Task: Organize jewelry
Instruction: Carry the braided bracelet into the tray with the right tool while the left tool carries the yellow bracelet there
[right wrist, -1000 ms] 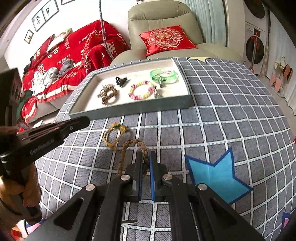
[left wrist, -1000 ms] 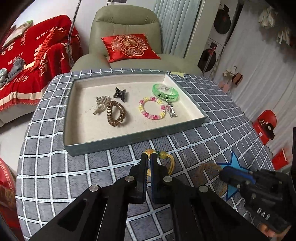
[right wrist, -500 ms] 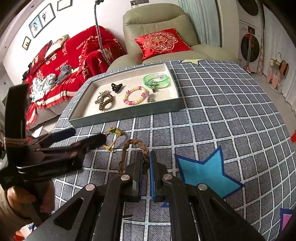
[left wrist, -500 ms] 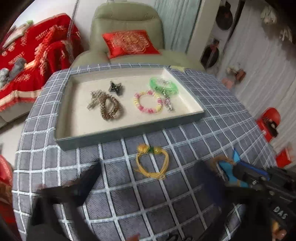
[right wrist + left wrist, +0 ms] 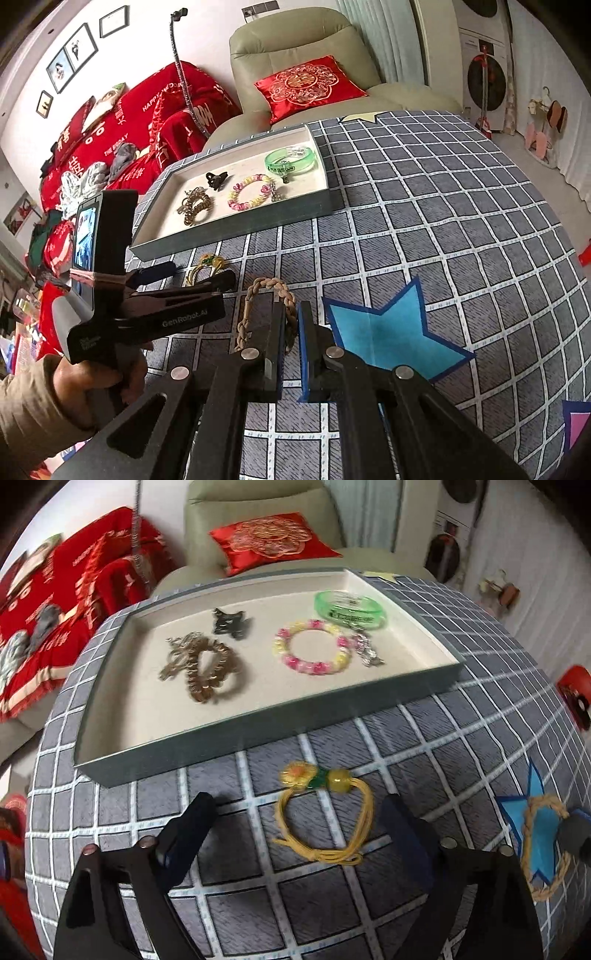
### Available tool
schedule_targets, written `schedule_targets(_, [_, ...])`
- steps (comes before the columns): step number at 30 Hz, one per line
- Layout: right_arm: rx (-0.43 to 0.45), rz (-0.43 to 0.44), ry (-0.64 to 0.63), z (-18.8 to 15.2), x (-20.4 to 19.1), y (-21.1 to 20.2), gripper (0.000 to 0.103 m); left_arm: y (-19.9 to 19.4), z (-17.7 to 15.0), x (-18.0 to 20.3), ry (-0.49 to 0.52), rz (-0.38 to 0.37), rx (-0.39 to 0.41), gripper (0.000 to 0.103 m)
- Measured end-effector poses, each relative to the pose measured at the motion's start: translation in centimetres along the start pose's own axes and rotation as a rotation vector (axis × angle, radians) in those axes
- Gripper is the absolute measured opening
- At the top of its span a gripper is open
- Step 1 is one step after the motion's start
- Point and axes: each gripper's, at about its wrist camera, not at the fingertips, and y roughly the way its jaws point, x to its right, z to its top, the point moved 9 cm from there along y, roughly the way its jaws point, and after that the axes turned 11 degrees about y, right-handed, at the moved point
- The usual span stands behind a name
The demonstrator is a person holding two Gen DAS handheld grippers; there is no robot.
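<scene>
- The left gripper [image 5: 299, 812] has its two black fingers spread wide apart, one on each side of the yellow cord bracelet with a yellow flower and a green bead [image 5: 325, 812]. It holds nothing; the bracelet lies flat on the grey checked tablecloth [image 5: 424, 738] between the fingers, and I cannot tell if they touch it.
- The right gripper [image 5: 291, 332] has its jaws nearly closed on one side of the brown braided rope bracelet [image 5: 266, 288]. The rest of this loop goes forward, away from the fingers, beside the blue star patch [image 5: 388, 332].
- The shallow grey-green rectangular tray with cream lining [image 5: 258, 720] stands on the cloth just behind the yellow bracelet.
- Inside the tray, from left to right, lie a silver chain piece [image 5: 177, 657] touching a bronze spiral hair tie [image 5: 210, 672], a small black claw clip [image 5: 231, 622], a pink and yellow bead bracelet [image 5: 314, 651] and a translucent green bangle [image 5: 351, 607]. A small silver charm [image 5: 365, 650] lies next to the bead bracelet.
</scene>
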Motion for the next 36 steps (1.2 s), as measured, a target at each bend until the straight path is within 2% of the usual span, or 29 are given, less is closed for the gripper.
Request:
schedule_targets(1, [-0.001,-0.001,0.001,0.0,0.0,0.1,0.007,-0.2,0.2,0.1,0.005,-0.002,0.009,0.084])
schedule_targets(2, [-0.002,-0.002,0.001,0.0,0.0,0.1,0.007,-0.4,0.4,0.3,0.017,-0.008,0.025,0.064])
schedule_targets(3, [-0.002,-0.002,0.002,0.1,0.0,0.2,0.007,-0.6,0.5,0.3,0.026,-0.016,0.033,0.052])
schedule_targets(4, [-0.002,-0.002,0.001,0.1,0.0,0.2,0.007,-0.7,0.6,0.4,0.032,-0.028,0.034,0.025])
schedule_targets(5, [-0.001,-0.002,0.001,0.2,0.0,0.2,0.007,-1.0,0.5,0.4,0.028,-0.048,0.033,0.018])
schedule_targets(12, [0.003,0.014,0.001,1.6,-0.7,0.2,0.007,-3.9,0.5,-0.5,-0.019,-0.128,0.081,0.018])
schedule_targets(17, [0.018,0.023,-0.023,3.9,-2.3,0.4,0.007,-7.1,1.8,-1.9,-0.028,-0.133,0.146,0.018])
schedule_targets(22, [0.019,0.047,-0.028,6.6,-4.1,1.3,0.007,-8.5,3.6,-4.5,-0.032,-0.108,0.185,0.018])
schedule_targets(29, [0.002,0.041,-0.048,10.2,-6.4,4.5,0.007,-7.3,5.9,-8.8,-0.047,-0.049,0.186,0.018])
schedule_targets(36, [-0.043,0.005,-0.070,11.6,-7.6,9.7,0.007,-3.0,6.3,-10.7,-0.066,-0.012,0.124,0.018])
